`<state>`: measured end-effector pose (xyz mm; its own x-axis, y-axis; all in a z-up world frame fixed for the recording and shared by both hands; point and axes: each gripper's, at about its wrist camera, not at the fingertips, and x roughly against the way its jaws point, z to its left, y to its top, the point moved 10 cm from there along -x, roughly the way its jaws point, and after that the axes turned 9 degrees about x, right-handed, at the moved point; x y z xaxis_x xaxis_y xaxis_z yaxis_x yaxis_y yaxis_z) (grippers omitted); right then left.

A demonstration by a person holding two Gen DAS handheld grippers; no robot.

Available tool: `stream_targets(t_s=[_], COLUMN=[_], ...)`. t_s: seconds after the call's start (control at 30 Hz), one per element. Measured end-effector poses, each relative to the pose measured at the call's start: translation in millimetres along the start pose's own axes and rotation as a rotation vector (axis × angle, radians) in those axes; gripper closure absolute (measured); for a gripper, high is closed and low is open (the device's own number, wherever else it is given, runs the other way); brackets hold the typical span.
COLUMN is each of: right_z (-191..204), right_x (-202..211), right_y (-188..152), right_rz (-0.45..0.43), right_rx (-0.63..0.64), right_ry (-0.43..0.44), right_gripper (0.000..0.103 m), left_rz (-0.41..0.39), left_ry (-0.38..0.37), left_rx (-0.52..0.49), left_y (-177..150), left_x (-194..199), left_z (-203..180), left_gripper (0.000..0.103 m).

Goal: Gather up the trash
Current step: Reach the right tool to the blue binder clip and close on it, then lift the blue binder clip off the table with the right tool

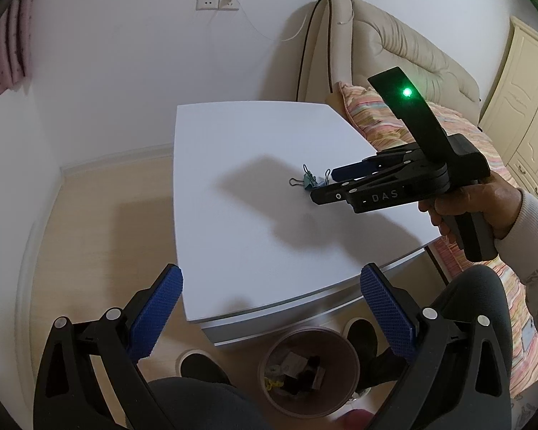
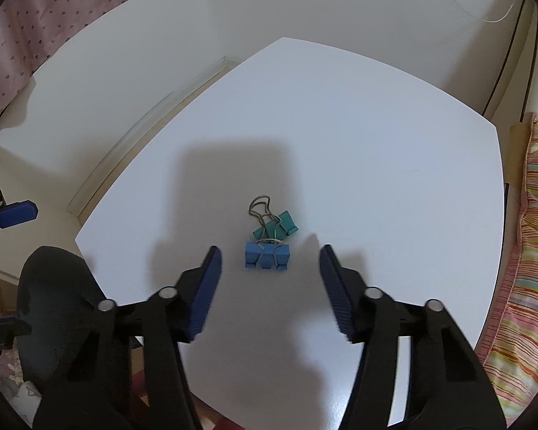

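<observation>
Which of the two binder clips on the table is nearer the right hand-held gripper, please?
The blue binder clip; it lies just ahead of the pads, while the green binder clip sits beyond it.

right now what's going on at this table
A person is clearing a white table with two handheld grippers. The right gripper is over a blue binder clip that touches a green binder clip; its jaws are open around the blue one, pads not yet touching. The left gripper hangs open and empty above a brown waste bin on the floor, already holding scraps.
</observation>
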<state>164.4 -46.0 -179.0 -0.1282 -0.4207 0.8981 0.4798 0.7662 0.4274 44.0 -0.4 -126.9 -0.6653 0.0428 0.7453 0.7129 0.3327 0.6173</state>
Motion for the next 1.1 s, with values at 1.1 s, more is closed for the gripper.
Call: stream_targets(t_s=[1.1], right_z=[1.2], right_x=[19.2], right_y=[11.8], right_rz=[-0.035], right_rx=[0.025], right_ry=[-0.029], right_gripper=[0.079], left_rz=[0.004], left_ry=[0.002], left_rx=[-0.005], left_y=[-6.0], left_x=[0.2], left_z=[1.6], left_gripper=[0.008])
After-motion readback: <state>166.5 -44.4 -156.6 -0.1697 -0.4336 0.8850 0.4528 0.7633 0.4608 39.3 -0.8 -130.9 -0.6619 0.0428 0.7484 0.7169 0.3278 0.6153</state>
